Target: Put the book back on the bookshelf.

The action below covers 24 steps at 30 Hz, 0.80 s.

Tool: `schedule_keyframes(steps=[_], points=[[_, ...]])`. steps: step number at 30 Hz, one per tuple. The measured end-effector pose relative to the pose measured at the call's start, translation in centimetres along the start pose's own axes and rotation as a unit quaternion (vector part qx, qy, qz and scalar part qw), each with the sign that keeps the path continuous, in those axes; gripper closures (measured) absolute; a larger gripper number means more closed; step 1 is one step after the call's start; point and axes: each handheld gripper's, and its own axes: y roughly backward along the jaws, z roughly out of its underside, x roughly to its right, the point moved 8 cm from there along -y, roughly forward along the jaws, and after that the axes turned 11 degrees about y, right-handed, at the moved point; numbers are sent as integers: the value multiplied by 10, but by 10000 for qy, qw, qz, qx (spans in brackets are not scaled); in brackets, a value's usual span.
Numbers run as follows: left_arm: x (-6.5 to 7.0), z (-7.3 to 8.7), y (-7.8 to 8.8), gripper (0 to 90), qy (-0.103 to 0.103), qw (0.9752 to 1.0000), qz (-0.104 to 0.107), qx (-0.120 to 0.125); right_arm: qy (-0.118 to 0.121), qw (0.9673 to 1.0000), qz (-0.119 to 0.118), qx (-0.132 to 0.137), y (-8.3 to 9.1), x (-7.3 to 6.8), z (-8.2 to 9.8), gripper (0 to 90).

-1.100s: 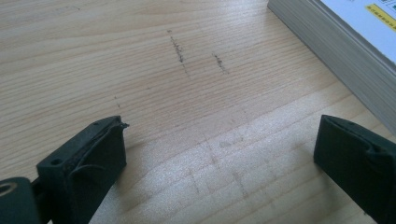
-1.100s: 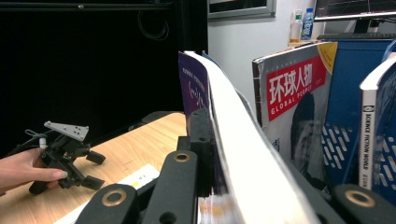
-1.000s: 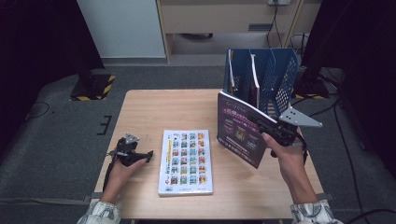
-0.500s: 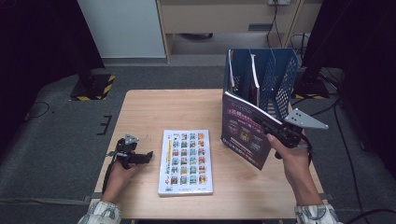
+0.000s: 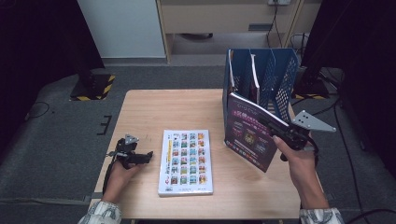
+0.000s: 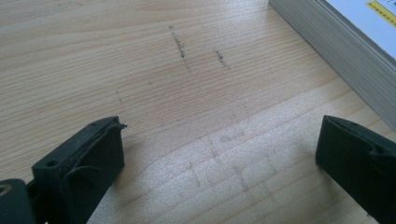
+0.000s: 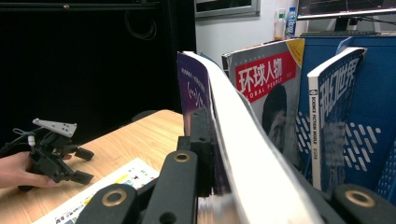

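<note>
My right gripper [image 5: 275, 131] has its jaws pinching the edge of a purple magazine [image 5: 247, 136]. I hold it by that edge so it stands up tall, because it has to slide down into a thin slot. In the right gripper view the magazine [image 7: 219, 121] bends over a little, since it is soft and I only grip one spot.

The magazine is up off the bench [image 5: 187, 107], at the right side, just in front of the blue file rack [image 5: 278, 77]. The rack stands at the far right of the bench. It already has two magazines in it, a red one [image 7: 266, 74] and a blue one [image 7: 334, 93], both standing up. I think mine goes in next to them.

My left gripper [image 5: 135, 156] rests at the near left of the bench with its jaws spread wide and nothing between them. It waits there, out of the way. Just to its right a thick book [image 5: 186, 161] lies flat. I think that is next for the rack.
</note>
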Motion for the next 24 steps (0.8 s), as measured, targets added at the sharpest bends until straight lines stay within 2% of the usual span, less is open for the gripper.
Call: schedule_keyframes(steps=[9,24], points=[[0,0,0,2,0,10000,0,0,22,9999,79,-62,9,5,3,839],[0,0,0,2,-3,10000,-4,-1,-7,9997,224,-131,35,16,8,839]])
